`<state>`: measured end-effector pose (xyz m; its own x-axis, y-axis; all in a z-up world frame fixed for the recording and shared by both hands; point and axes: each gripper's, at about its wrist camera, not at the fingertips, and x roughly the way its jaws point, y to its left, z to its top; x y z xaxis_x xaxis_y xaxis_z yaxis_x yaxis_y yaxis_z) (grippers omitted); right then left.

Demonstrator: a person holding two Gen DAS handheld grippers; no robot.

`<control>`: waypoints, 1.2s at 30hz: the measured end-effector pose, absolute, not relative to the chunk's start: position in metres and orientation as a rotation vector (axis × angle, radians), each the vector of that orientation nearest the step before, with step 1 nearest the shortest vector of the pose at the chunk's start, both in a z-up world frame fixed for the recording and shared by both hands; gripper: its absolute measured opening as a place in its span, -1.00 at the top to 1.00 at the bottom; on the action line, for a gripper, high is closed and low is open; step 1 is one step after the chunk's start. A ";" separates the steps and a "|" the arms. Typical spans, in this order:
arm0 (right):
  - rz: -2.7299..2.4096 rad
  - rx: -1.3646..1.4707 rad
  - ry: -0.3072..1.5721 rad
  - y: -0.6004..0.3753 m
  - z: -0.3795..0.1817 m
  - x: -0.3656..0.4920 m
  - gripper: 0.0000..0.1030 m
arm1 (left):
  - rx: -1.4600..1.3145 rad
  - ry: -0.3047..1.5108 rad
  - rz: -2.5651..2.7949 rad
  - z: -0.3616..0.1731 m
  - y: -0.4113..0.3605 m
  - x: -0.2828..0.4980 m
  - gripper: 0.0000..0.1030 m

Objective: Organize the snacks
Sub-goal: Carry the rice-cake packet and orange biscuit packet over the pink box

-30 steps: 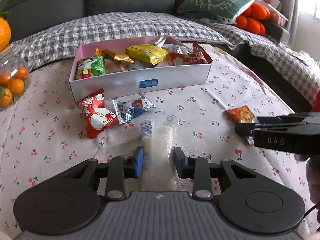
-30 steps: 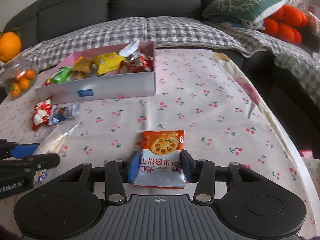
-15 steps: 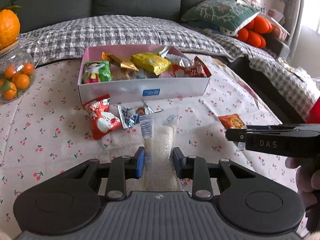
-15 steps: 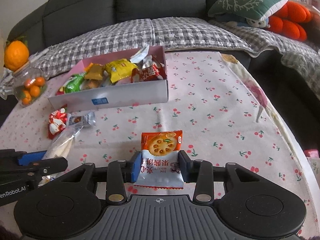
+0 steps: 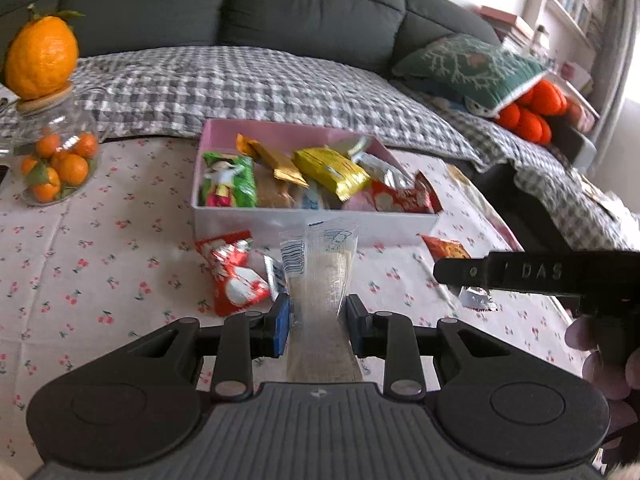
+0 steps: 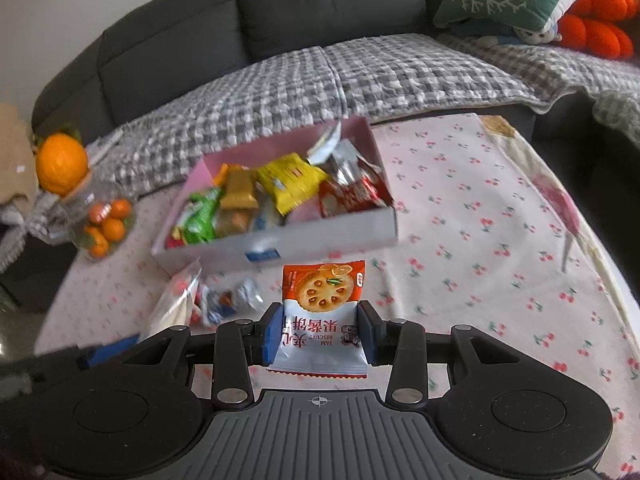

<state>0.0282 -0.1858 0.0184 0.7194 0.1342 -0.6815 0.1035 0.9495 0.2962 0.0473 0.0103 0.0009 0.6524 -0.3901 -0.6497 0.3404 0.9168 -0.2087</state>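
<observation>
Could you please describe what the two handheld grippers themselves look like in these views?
Both the left gripper and the right gripper are matte black, with a ribbed grey centre plate, two round domed side housings, silver pivot screws and blue pads. Seen side-on from the left wrist, the right gripper's finger carries embossed "DAS" lettering.

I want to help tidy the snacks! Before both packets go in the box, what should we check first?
1. Left gripper pinching the clear packet: ok.
2. Right gripper pinching the jam biscuit packet: ok.
3. Both packets lifted off the tablecloth: ok.
4. Box open on top: ok.
5. Room left in the box: cannot tell, it looks crowded.
6. Loose red packet and silver packet before the box, not blocking: ok.
</observation>
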 end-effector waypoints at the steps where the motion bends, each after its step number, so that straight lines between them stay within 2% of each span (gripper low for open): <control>1: 0.025 0.344 0.768 -0.186 0.021 0.033 0.24 | -0.079 0.755 -0.407 0.003 0.012 0.050 0.48; 12: 0.114 0.543 0.693 -0.185 0.034 0.082 0.24 | -0.125 0.735 -0.319 0.017 0.025 0.098 0.48; 21: 0.099 0.621 0.680 -0.180 0.021 0.119 0.24 | -0.191 0.738 -0.304 0.010 0.027 0.157 0.48; 36: -0.033 0.551 0.684 -0.186 -0.005 0.148 0.24 | -0.169 0.768 -0.266 0.002 0.017 0.222 0.47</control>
